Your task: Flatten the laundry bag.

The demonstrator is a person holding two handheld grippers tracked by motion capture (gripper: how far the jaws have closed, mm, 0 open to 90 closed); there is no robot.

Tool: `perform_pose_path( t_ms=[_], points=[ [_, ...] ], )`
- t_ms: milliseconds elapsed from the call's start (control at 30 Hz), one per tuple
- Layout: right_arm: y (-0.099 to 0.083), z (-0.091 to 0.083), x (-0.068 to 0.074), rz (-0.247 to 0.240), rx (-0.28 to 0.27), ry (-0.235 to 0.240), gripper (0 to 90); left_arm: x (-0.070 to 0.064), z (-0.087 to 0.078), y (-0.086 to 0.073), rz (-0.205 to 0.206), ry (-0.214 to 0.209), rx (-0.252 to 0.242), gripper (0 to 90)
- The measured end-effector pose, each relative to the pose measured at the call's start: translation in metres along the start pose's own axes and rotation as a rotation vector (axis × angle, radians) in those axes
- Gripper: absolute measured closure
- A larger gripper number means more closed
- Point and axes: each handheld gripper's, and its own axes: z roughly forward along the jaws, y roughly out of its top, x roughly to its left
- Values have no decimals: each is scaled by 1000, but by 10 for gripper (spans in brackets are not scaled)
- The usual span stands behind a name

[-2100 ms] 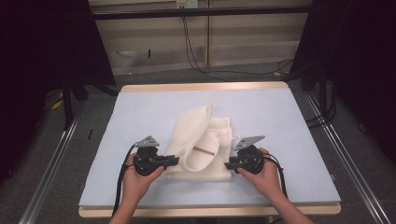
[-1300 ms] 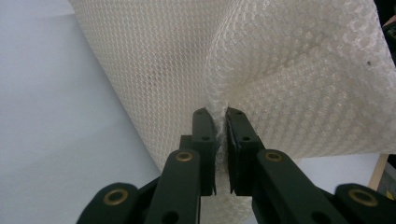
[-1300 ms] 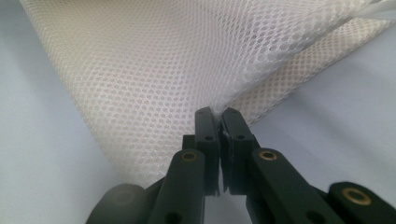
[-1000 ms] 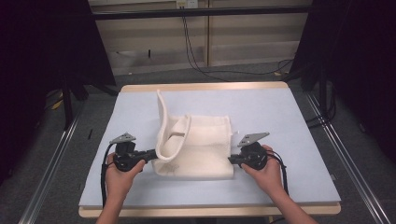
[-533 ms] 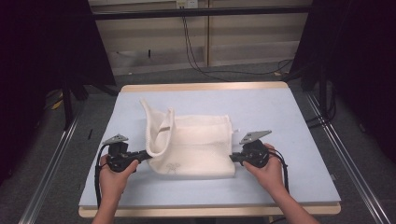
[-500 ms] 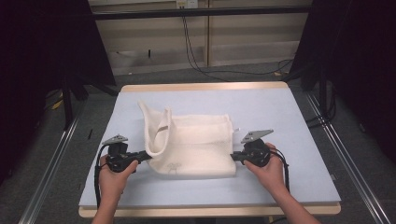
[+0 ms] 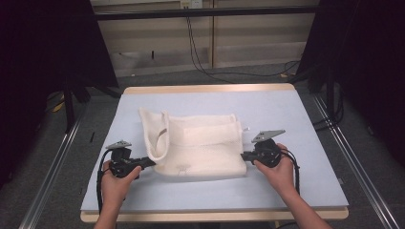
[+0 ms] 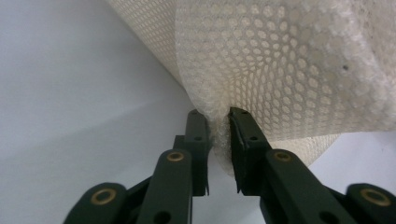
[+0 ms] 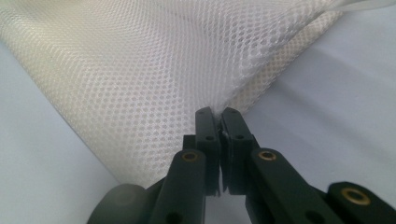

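White mesh cloth (image 7: 200, 145) lies spread across the middle of the pale blue table (image 7: 296, 119), wider than it is deep, with a looped strap standing up along its left side. At its near left corner the left gripper (image 7: 152, 162) has its jaws pinched on a bunched fold of the mesh; in the left gripper view (image 8: 217, 135) the fabric is squeezed between the two black jaws, which stand a little apart around the bulk of it. At the near right corner the right gripper (image 7: 244, 156) is clamped on the cloth's edge, and the right gripper view (image 9: 219, 114) shows its jaws pressed nearly together on a thin layer of netting. A hand holds each gripper from the near edge of the table, the two well apart with the cloth stretched flat between them.
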Motion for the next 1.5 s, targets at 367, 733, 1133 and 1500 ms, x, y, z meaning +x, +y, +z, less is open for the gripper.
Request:
perform_pose_path(
  t_ms=[367,733,1133,1500],
  points=[
    [0,-3,-10,21,-4,-28,872,6,-5,-3,18,61,33,637],
    [-2,-4,-21,49,-9,-45,869,11,-19,-6,-16,145,29,526],
    [-6,-2,-24,113,-20,3,609,10,-36,0,22,153,-28,284],
    [-7,3,-14,117,26,72,509,9,-37,0,47,189,16,576]
  ],
)
